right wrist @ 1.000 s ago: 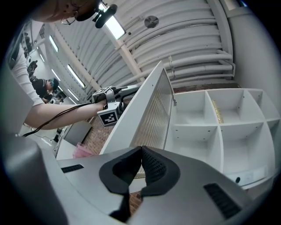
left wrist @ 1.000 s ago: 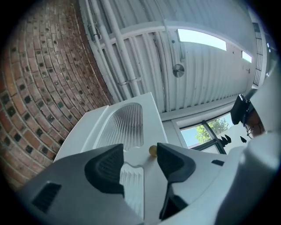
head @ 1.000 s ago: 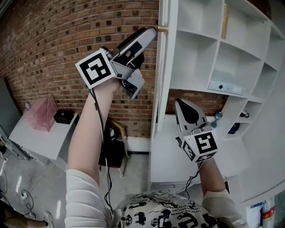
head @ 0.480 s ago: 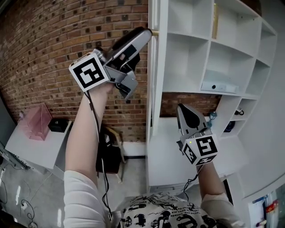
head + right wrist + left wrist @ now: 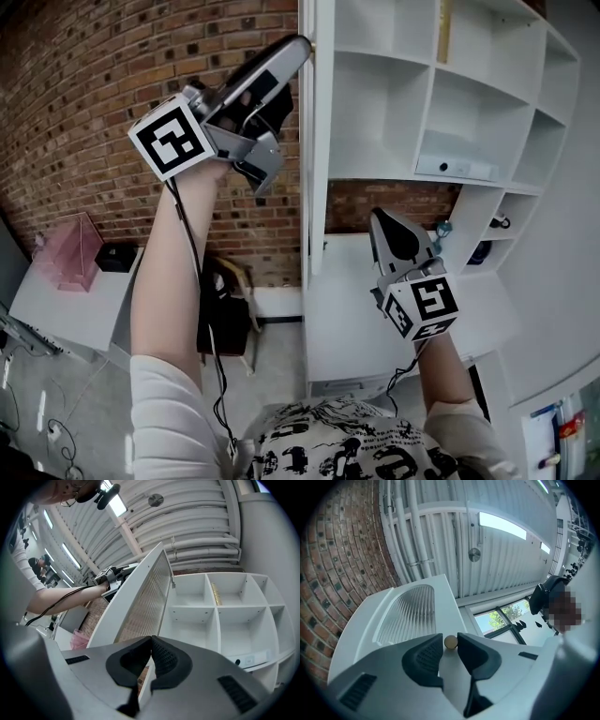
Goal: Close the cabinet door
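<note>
The white cabinet door [image 5: 312, 141] stands open, edge-on to me in the head view, with a ribbed glass panel [image 5: 408, 611]. My left gripper [image 5: 302, 45] is raised to the door's upper edge. Its jaws have just been closing, and the small brass knob [image 5: 450, 642] now sits gripped between the pad tips. My right gripper [image 5: 382, 223] hangs lower, in front of the shelves and apart from the door. Its pads [image 5: 161, 656] meet with nothing between them. The right gripper view shows the door [image 5: 145, 597] swung out from the open shelf unit [image 5: 215, 616].
The white shelf unit [image 5: 441, 84] has several open compartments, one holding a flat white device [image 5: 455, 169]. A brick wall [image 5: 94, 94] lies left of the door. Below it are a chair [image 5: 230, 300] and a pink box [image 5: 66, 253] on a white table.
The left gripper and the door's edge have shifted left in the head view. The brass knob that showed beside the jaw tips is now covered by them. The right gripper has hardly moved.
</note>
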The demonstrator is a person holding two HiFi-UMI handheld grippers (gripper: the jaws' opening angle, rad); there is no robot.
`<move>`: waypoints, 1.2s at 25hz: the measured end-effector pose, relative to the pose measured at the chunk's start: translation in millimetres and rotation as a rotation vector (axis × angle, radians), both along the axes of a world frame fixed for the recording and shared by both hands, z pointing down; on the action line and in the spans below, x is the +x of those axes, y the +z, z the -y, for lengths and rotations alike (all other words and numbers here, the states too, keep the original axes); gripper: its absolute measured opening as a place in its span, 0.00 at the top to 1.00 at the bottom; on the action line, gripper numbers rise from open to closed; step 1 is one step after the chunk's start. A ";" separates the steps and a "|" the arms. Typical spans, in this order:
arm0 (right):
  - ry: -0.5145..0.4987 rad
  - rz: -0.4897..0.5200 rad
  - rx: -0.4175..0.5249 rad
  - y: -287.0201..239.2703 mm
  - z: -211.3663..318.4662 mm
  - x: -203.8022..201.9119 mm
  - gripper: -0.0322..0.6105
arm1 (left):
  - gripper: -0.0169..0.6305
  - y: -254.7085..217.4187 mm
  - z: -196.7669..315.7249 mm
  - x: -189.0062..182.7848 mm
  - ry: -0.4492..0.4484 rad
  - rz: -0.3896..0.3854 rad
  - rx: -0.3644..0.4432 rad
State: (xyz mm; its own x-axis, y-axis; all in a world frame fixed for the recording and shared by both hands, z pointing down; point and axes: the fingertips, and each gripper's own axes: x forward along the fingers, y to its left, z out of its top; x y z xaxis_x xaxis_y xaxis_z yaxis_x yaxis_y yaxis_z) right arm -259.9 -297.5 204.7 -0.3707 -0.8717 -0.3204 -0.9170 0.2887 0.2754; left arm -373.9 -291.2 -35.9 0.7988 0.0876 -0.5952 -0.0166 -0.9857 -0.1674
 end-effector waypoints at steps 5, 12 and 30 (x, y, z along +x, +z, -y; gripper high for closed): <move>-0.028 -0.005 -0.012 -1.9 -0.6 21.1 0.93 | 0.83 -4.7 -4.9 29.1 -0.042 0.030 0.024; -0.083 0.000 -0.007 -5.4 1.2 66.7 0.93 | 0.83 -0.1 -5.8 81.0 -0.140 0.043 0.003; -0.223 -0.020 -0.042 -26.3 30.0 180.8 0.93 | 0.84 -4.5 4.6 181.8 -0.427 0.019 0.013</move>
